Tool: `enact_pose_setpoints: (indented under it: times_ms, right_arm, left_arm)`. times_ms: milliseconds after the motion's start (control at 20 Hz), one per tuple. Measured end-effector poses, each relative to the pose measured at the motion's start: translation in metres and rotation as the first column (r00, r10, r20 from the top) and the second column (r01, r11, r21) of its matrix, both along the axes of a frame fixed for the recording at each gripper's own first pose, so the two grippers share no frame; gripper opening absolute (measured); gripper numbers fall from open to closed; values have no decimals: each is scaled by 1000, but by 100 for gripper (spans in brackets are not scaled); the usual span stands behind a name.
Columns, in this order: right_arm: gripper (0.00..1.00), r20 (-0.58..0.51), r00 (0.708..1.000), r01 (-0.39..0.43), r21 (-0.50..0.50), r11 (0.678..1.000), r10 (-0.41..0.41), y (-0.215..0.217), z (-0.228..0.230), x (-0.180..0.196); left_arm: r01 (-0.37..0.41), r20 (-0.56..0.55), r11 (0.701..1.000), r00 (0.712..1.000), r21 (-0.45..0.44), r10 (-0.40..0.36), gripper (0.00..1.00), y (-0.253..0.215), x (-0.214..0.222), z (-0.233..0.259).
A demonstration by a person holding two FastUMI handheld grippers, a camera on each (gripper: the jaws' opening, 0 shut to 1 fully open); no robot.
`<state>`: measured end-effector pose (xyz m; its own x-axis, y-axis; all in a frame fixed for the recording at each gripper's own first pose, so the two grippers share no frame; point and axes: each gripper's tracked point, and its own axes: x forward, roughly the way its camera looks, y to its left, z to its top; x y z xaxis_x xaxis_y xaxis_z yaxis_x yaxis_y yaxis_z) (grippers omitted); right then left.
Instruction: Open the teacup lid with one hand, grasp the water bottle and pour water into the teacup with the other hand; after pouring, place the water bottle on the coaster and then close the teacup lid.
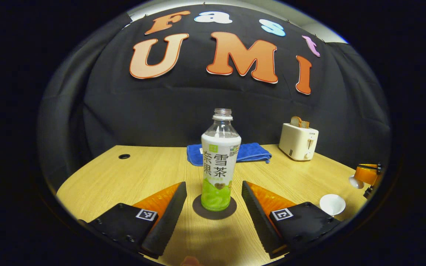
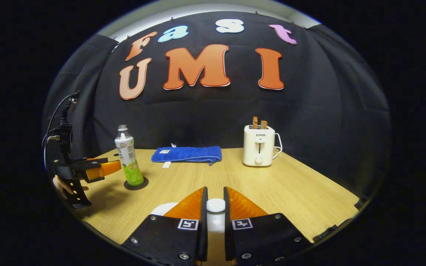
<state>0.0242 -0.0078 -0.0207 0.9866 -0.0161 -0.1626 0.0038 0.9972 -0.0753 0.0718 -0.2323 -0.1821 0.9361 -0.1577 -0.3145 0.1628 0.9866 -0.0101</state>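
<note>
The uncapped water bottle [image 1: 220,162], with a white and green label, stands upright on the round dark coaster [image 1: 198,211]. My left gripper [image 1: 213,184] is open; its fingers flank the bottle's base with a gap on each side. The white teacup [image 1: 332,204] sits uncovered at the right. My right gripper [image 2: 215,189] is shut on the white teacup lid [image 2: 216,205], pinched by its knob. The teacup's rim [image 2: 161,209] peeks out beside my right gripper's left finger. In the right gripper view the bottle [image 2: 128,155] and the left gripper [image 2: 104,168] are at the far left.
A folded blue cloth [image 2: 187,154] lies at the back of the wooden table [image 2: 290,188]. A cream toaster [image 2: 259,149] with toast stands at the back right. A hand [image 2: 63,186] holds the left gripper. A small cable hole [image 1: 124,156] is at the far left.
</note>
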Motion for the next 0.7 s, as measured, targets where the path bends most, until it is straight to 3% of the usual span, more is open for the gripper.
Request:
enact_pose_setpoints:
  times_ms: [350, 700]
  right_arm:
    - [18, -41, 993, -109, 15, 994, 110, 47, -18, 11]
    - [18, -99, 988, -122, 1, 993, 121, 56, -43, 18]
  left_arm:
    - [-78, 72, 997, 994, 23, 76, 96, 20, -10, 16]
    - [-65, 83, 998, 995, 25, 63, 96, 19, -12, 19]
